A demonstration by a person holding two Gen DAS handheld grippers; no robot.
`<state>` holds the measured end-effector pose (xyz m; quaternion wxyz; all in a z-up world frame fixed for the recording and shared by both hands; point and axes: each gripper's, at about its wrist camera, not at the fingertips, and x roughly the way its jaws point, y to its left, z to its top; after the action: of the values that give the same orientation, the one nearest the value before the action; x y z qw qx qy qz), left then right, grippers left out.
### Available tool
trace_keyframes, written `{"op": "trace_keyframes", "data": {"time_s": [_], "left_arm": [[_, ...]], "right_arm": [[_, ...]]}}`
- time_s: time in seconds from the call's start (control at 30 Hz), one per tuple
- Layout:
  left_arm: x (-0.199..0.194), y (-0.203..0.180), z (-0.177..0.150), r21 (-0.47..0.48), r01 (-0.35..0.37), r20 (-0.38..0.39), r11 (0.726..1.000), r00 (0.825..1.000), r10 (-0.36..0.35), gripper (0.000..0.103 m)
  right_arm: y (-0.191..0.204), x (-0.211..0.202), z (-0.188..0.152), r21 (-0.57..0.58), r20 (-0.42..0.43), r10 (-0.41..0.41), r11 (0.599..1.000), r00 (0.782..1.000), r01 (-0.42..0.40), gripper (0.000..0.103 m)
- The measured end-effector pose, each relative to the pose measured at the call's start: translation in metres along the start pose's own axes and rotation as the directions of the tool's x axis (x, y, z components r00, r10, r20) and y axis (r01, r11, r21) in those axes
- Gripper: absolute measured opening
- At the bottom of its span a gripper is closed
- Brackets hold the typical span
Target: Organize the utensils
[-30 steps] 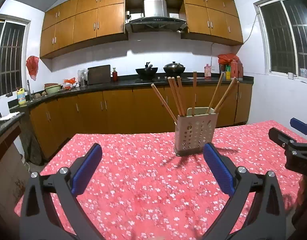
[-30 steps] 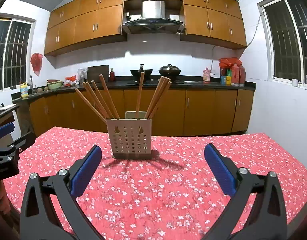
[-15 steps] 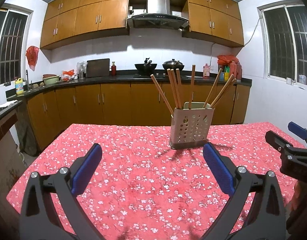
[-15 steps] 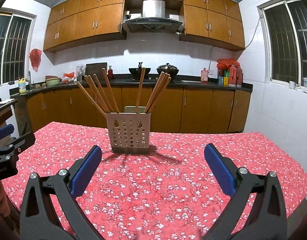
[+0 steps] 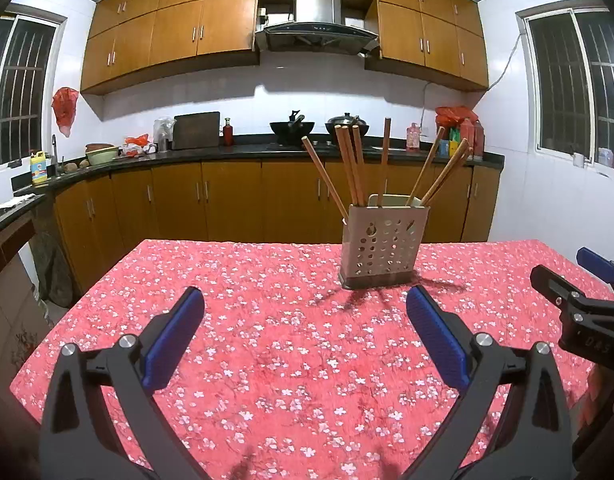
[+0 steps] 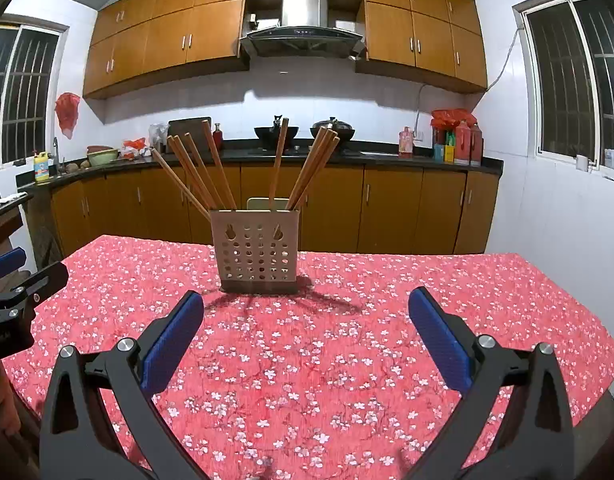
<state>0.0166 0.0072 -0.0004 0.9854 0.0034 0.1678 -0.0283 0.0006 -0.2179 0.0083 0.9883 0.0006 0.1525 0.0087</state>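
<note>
A beige perforated utensil holder (image 5: 383, 246) (image 6: 255, 250) stands on the red floral tablecloth (image 5: 291, 344) (image 6: 347, 344), toward the far side. Several wooden chopsticks (image 5: 349, 170) (image 6: 195, 172) fan out of its top. My left gripper (image 5: 305, 330) hovers open over the near part of the table, nothing between its blue pads. My right gripper (image 6: 305, 330) is open too and holds nothing; the holder is ahead of it, slightly left. In the left wrist view the right gripper (image 5: 575, 276) shows at the right edge. The left gripper's fingers (image 6: 23, 276) show at the left edge of the right wrist view.
Behind the table runs a dark kitchen counter (image 5: 243, 150) over wooden cabinets, with woks (image 5: 293, 126), bottles (image 5: 459, 138) and a cutting board (image 5: 195, 130) on it. The table's left edge (image 5: 79, 312) drops to the floor. A white wall (image 6: 547, 216) with a window stands right.
Both grippers have drawn back and risen a little from the holder, so more tablecloth shows in front. Both stay open and the holder has not moved.
</note>
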Motion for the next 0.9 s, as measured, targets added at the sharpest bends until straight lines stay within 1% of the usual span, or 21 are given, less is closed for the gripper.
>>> {"op": "trace_keyframes", "data": {"time_s": [0.9], "left_arm": [[0.0030, -0.0006, -0.0011, -0.003, 0.001, -0.009, 1.000, 1.000, -0.001, 0.099]], "right_arm": [[-0.0041, 0.0024, -0.0017, 0.015, -0.014, 0.006, 1.000, 1.000, -0.005, 0.101]]}}
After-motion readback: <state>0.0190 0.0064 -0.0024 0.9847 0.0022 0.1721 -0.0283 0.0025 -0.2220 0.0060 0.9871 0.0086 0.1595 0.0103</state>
